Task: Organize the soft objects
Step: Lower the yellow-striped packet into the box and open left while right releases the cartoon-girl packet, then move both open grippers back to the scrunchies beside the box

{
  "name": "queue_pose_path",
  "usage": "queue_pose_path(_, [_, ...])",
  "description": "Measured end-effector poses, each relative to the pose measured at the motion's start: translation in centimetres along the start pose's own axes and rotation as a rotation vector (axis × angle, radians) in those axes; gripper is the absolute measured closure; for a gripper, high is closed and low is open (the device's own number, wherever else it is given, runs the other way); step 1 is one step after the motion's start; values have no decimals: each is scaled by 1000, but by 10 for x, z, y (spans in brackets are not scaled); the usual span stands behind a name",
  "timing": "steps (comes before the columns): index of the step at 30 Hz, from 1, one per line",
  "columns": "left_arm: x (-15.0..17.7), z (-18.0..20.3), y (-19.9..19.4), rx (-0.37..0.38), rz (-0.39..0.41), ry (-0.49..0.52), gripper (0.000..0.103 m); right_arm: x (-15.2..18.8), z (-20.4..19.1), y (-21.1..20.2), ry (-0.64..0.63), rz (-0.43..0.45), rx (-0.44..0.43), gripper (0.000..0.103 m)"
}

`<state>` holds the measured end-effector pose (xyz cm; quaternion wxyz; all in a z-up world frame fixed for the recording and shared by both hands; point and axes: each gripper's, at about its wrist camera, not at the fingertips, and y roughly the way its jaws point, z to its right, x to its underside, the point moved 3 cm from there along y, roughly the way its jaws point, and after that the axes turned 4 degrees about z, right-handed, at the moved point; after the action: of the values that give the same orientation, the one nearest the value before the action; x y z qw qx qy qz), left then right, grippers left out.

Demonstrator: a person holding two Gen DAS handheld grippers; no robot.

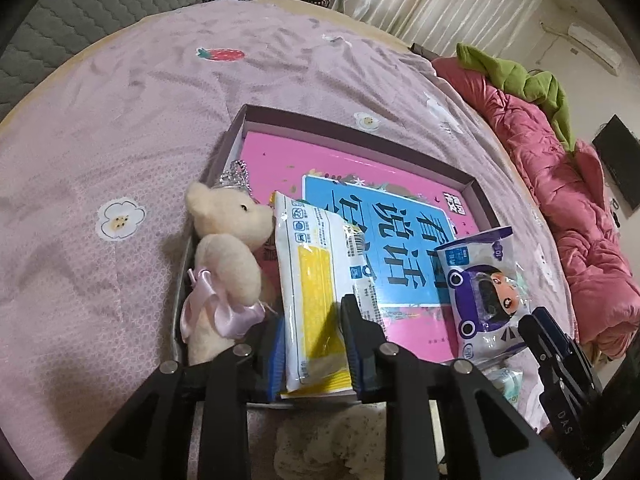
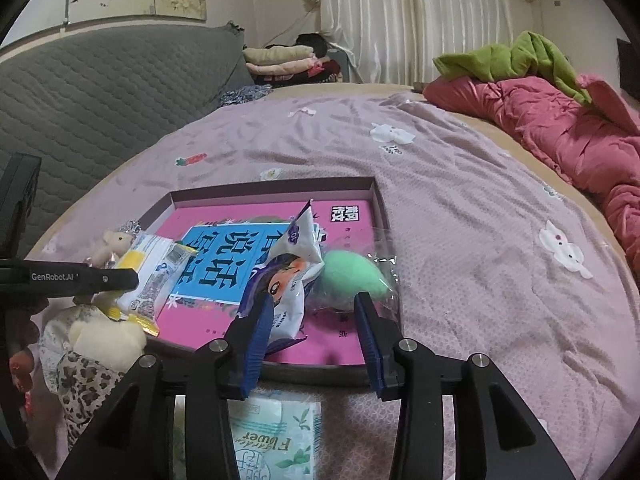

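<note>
Left gripper (image 1: pixel 314 344) straddles yellow-white packet (image 1: pixel 316 280) at box (image 1: pixel 360 136) 6 o'clock, pads slack. Right gripper (image 2: pixel 316 320) released; purple cartoon packet (image 2: pixel 286 280) leans on left pad.

"GenRobot.AI" on left tool (image 2: pixel 80 278); "Flower" on tissue pack (image 2: pixel 276 440)

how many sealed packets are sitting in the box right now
3: a yellow-and-white packet between the left gripper's fingers, a purple cartoon packet by the right gripper, and a green sponge bag beside it. Others may be hidden.

In the box (image 1: pixel 470 184), the bear (image 1: pixel 228 256) lies left of the packets (image 1: pixel 316 280).
</note>
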<state>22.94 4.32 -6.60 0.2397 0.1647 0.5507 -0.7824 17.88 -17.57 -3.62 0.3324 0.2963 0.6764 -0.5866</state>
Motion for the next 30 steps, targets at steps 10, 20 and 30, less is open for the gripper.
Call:
queue_pose_path(10, [6, 8, -6, -61, 11, 69, 73, -1, 3, -1, 9, 12, 1, 58])
queue_pose_path(20, [6, 8, -16, -62, 20, 78, 67, -1, 4, -1, 19, 15, -9, 58])
queue_pose_path(30, [10, 19, -28, -42, 30, 94, 67, -2, 3, -5, 20, 39, -15, 51])
